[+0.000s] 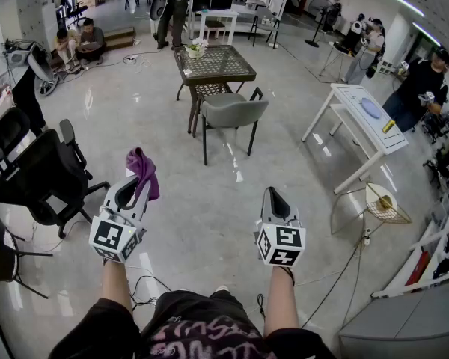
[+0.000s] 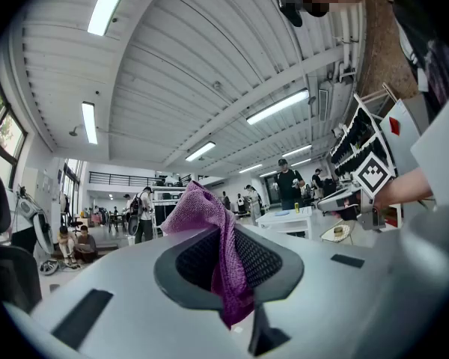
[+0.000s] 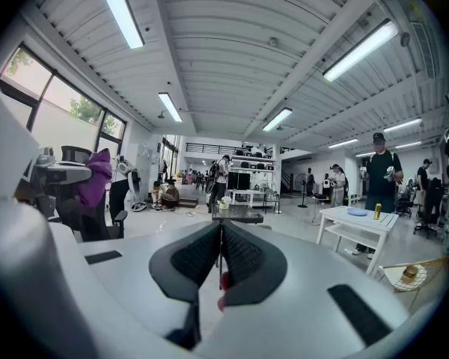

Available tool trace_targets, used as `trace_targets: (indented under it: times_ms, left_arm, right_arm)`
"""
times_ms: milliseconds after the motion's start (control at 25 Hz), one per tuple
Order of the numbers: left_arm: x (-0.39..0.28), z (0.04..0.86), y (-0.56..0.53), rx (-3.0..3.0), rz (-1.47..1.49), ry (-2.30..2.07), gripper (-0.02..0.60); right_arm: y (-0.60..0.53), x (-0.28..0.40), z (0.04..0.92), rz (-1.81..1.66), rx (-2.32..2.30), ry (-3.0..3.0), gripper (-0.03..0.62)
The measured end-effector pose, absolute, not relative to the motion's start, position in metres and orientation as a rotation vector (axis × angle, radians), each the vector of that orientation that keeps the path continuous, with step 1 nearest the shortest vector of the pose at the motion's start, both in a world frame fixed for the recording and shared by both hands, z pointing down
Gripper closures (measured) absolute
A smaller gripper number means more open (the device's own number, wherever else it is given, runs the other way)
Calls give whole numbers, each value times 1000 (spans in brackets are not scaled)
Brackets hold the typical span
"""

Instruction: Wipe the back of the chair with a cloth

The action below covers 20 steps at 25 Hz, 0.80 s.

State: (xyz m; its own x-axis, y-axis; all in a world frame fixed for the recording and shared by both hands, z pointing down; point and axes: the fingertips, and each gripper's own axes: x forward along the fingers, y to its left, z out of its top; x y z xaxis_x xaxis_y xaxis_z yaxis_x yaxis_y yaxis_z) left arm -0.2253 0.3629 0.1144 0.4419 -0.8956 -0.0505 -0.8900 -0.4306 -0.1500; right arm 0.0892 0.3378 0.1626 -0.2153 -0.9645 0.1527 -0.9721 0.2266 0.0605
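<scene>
My left gripper is shut on a purple cloth, which sticks up from the jaws and hangs down one side. In the left gripper view the cloth fills the gap between the dark pads. My right gripper is shut with nothing in it, and its pads meet along a thin line. Both are held in the air in front of me, well short of any chair. A grey chair stands ahead with its back toward me. Low at the left stands a black office chair.
A dark lattice-top table with a small plant stands behind the grey chair. A white table is at the right, with a wire basket beside it. Cables lie on the glossy floor near my feet. Several people stand or sit around the hall's edges.
</scene>
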Motion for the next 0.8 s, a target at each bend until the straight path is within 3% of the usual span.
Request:
trace_targets:
  times_ms: [800]
  left_arm:
    - [-244, 139, 332, -2557, -60, 1633, 514]
  right_arm:
    - [306, 73, 179, 50, 1799, -2335, 566]
